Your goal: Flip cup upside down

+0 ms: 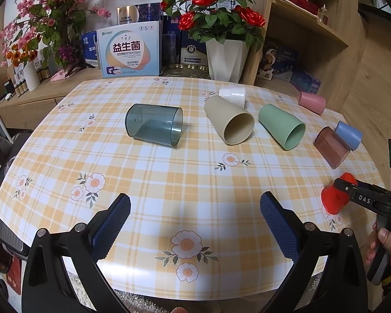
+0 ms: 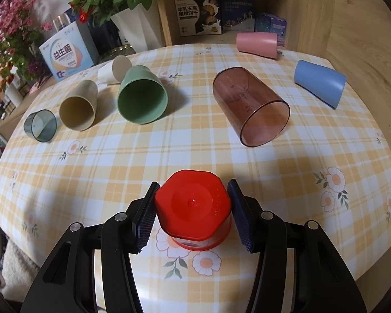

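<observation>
1. Right wrist view: table (image 2: 195, 143) under a yellow plaid, flowered cloth carries the whole set; shelf unit and flower pots stand behind it.
2. Lying on their sides across the far half: clear brown cup (image 2: 250, 107), green cup (image 2: 142, 96), blue cup (image 2: 319, 82), beige cup (image 2: 78, 107), pink cup (image 2: 256, 44), grey-blue clear cup (image 2: 40, 125), and a white cup (image 2: 109, 74) behind the green one.
3. Red cup (image 2: 193, 208) sits near the front edge, hexagonal base up, mouth down on the cloth. It appears already inverted.
4. Right gripper (image 2: 193, 206) brackets the red cup at its upper body. Left pad looks in contact; a thin gap seems to show at the right pad, so whether the grip is on or just released I cannot tell.
5. Left gripper (image 1: 195, 224) hangs over bare cloth at the near edge, jaws wide, holding nothing; the red cup (image 1: 335, 198) is well to its right.
6. Judgement: placing/release step. Next move calls for spreading the pads evenly and backing straight off, without nudging the light cup.
</observation>
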